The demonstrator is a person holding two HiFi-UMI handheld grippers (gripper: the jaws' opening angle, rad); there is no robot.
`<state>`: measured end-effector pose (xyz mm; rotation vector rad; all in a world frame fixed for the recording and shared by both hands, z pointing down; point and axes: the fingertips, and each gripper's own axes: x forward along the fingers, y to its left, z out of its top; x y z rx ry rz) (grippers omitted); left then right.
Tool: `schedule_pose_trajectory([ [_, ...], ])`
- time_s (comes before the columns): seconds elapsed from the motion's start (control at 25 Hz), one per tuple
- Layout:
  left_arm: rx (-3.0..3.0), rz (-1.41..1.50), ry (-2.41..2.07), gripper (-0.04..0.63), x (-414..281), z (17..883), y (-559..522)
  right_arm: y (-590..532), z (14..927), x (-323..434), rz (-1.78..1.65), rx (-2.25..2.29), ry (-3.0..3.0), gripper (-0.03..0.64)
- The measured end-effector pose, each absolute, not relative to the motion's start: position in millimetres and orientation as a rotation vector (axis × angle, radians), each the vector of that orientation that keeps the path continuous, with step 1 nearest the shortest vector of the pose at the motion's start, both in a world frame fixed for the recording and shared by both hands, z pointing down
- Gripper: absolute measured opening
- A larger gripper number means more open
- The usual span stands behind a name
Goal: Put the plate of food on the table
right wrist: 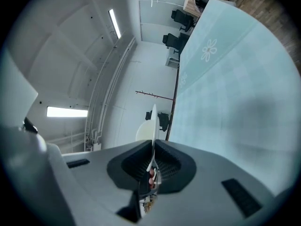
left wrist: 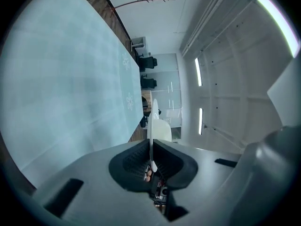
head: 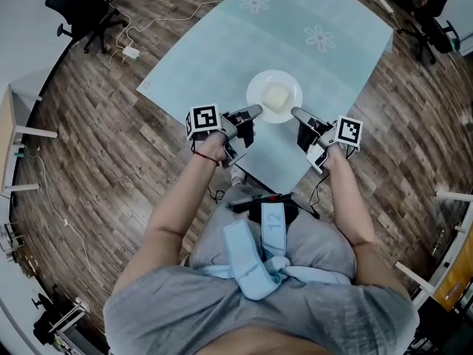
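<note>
A white round plate (head: 260, 86) carrying a pale block of food (head: 276, 96) is held over the light blue table (head: 222, 43) near its front part. My left gripper (head: 256, 110) is shut on the plate's left rim. My right gripper (head: 295, 112) is shut on its right rim. In the left gripper view the plate (left wrist: 152, 126) shows edge-on, pinched between the dark pads of the left gripper (left wrist: 151, 159). The right gripper view shows the same plate (right wrist: 151, 124) edge-on in the right gripper (right wrist: 152, 160). Whether the plate touches the table cannot be told.
The table has white flower prints (head: 319, 37). Wood floor (head: 96, 146) surrounds it. Black office chairs stand at the back left (head: 81, 9) and back right (head: 432, 17). A white power strip with cable (head: 131, 52) lies on the floor at left.
</note>
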<state>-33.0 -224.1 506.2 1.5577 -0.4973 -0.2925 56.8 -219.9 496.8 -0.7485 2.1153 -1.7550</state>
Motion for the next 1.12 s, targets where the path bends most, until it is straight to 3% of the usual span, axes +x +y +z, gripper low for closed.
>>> schedule_pose_trajectory([
  [1.12, 1.546, -0.046, -0.441, 0.032, -44, 656, -323, -329, 646, 46, -1.821, -0.744, 2.070, 0.040],
])
